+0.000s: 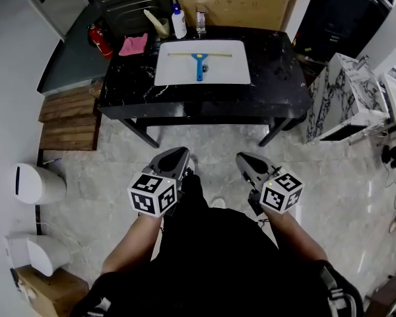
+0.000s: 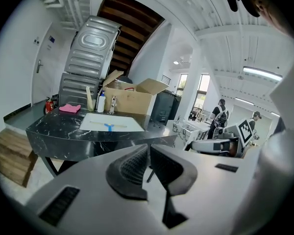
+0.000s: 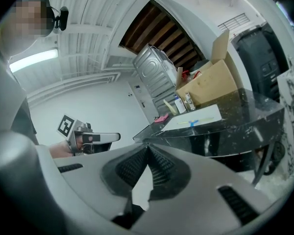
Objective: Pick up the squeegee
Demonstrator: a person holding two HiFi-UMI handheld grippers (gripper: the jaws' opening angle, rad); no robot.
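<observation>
A squeegee (image 1: 199,61) with a blue handle and a pale yellow blade lies on a white board (image 1: 178,74) on the black marble table (image 1: 132,94). It shows small in the left gripper view (image 2: 109,126) and in the right gripper view (image 3: 194,123). My left gripper (image 1: 182,156) and right gripper (image 1: 243,158) hang side by side over the floor, well short of the table. Both are shut with nothing between the pads, as seen at the left gripper (image 2: 148,156) and the right gripper (image 3: 147,156).
At the table's back stand a pink cloth (image 1: 133,45), a white bottle (image 1: 179,22), a clear bottle (image 1: 201,20) and a cardboard box (image 1: 244,5). A red fire extinguisher (image 1: 100,39), wooden pallets (image 1: 69,117) and a white bin (image 1: 38,183) are on the left; a marble-patterned cabinet (image 1: 346,98) is on the right.
</observation>
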